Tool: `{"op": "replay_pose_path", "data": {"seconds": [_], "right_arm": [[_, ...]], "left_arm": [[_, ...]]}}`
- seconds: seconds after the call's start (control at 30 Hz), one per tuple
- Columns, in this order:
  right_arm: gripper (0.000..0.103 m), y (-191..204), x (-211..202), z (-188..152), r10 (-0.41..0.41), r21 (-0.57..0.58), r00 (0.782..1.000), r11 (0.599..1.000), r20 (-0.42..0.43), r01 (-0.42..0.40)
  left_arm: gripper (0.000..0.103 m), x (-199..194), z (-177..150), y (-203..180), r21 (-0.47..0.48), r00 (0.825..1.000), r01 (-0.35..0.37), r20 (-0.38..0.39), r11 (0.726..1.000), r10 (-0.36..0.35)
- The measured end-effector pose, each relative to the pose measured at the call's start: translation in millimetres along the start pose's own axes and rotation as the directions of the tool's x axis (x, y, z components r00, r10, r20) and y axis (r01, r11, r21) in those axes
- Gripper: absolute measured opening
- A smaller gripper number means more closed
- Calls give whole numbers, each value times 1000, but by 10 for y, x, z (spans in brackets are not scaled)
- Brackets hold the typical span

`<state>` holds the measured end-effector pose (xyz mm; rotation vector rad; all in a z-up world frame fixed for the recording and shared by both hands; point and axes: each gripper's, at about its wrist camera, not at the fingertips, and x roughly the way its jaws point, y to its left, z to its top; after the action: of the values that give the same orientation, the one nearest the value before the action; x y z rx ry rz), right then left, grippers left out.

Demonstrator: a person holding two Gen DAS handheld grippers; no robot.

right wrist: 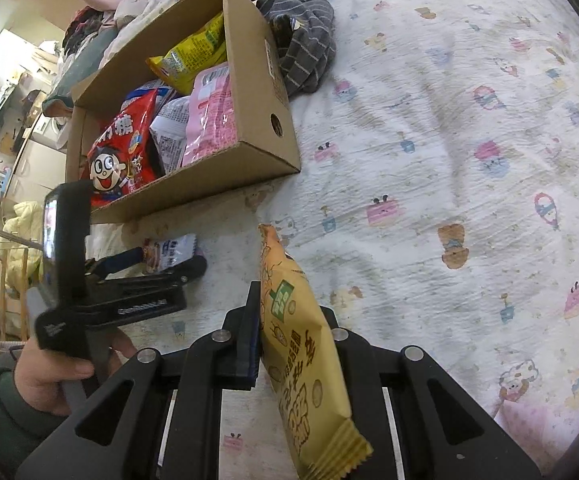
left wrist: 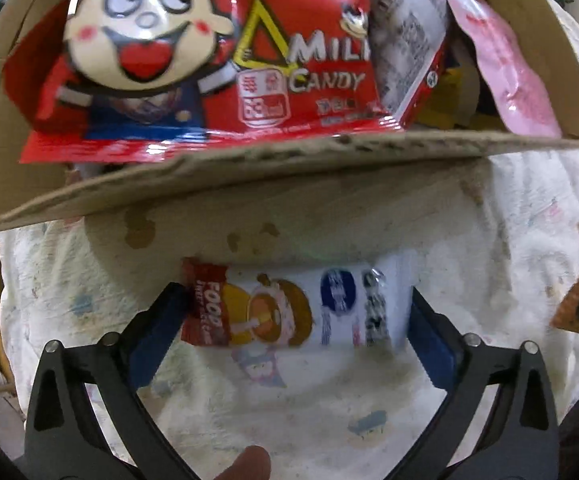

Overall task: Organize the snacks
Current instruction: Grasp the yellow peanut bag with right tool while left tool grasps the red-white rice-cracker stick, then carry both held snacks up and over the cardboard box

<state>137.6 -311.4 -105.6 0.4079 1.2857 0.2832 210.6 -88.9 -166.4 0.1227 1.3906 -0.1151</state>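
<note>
Right now the left tongs [left wrist: 293, 320] gape wide around a white snack packet [left wrist: 289, 308] reading "FOOD", lying on the patterned bed sheet [right wrist: 449, 140] just before the cardboard box [right wrist: 249, 128]. Inside it — red "MILK CANDY" bag [left wrist: 209, 60]. Right tongs [right wrist: 289, 340] clamp a yellow packet [right wrist: 305, 360].

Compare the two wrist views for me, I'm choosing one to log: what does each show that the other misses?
Left wrist only: the open left gripper astride the white packet.

Right wrist only: the right gripper shut on the yellow bar, a hand, grey striped cloth.

Both: the box, red candy bag, printed sheet.
</note>
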Motion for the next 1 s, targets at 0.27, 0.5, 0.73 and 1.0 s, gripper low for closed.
{"op": "replay_pose_path", "data": {"seconds": [0.27, 0.5, 0.73, 1.0], "right_arm": [[16, 52, -8, -4, -3, -14, 1000, 1000, 5, 3], [16, 117, -43, -4, 8, -29, 1000, 1000, 11, -7], [16, 184, -67, -24, 16, -53, 1000, 998, 12, -16], [16, 242, -117, -38, 27, -67, 999, 997, 20, -25]], "left_arm": [[78, -75, -149, 78, 1, 1000, 5, 30, 1000, -5], [69, -221, -394, 168, -6, 1000, 14, 24, 1000, -14], [66, -299, -635, 212, -27, 1000, 17, 26, 999, -17], [66, -538, -756, 248, -42, 998, 9, 56, 999, -7]]}}
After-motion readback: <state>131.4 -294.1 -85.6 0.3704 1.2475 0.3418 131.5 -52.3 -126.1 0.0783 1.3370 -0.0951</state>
